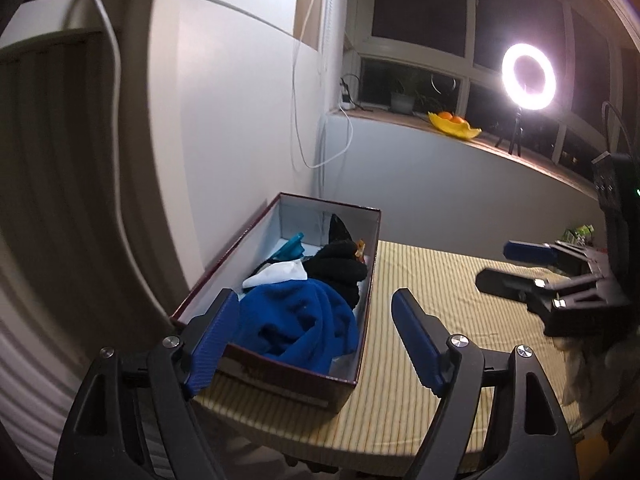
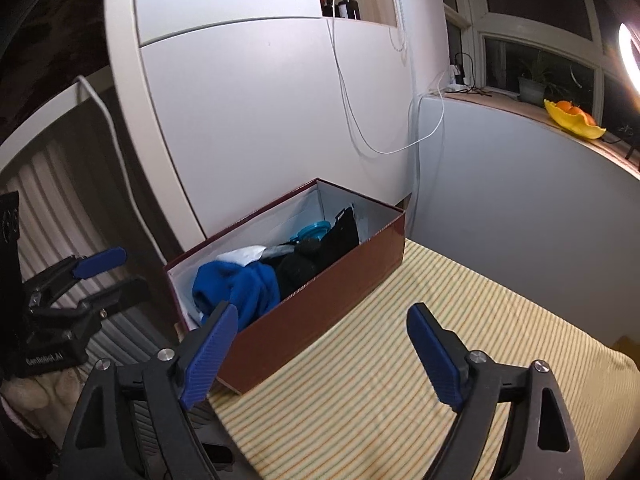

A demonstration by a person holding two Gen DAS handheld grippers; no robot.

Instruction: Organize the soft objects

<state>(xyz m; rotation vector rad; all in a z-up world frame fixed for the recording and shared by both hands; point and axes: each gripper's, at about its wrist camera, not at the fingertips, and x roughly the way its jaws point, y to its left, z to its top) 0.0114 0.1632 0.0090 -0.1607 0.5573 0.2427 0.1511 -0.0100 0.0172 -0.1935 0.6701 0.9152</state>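
A dark red box with a white inside stands on a table covered by a yellow striped cloth. In it lie a blue fleece cloth, a black soft item, a white cloth and a teal item. My left gripper is open and empty just above the box's near end, over the blue fleece. My right gripper is open and empty beside the box's long right wall, above the striped cloth. The blue fleece shows there too.
The box stands near a white cabinet wall with hanging cables. A ring light and a yellow bowl of oranges are on the windowsill behind. A ribbed radiator is at the left. The table's near edge is below my grippers.
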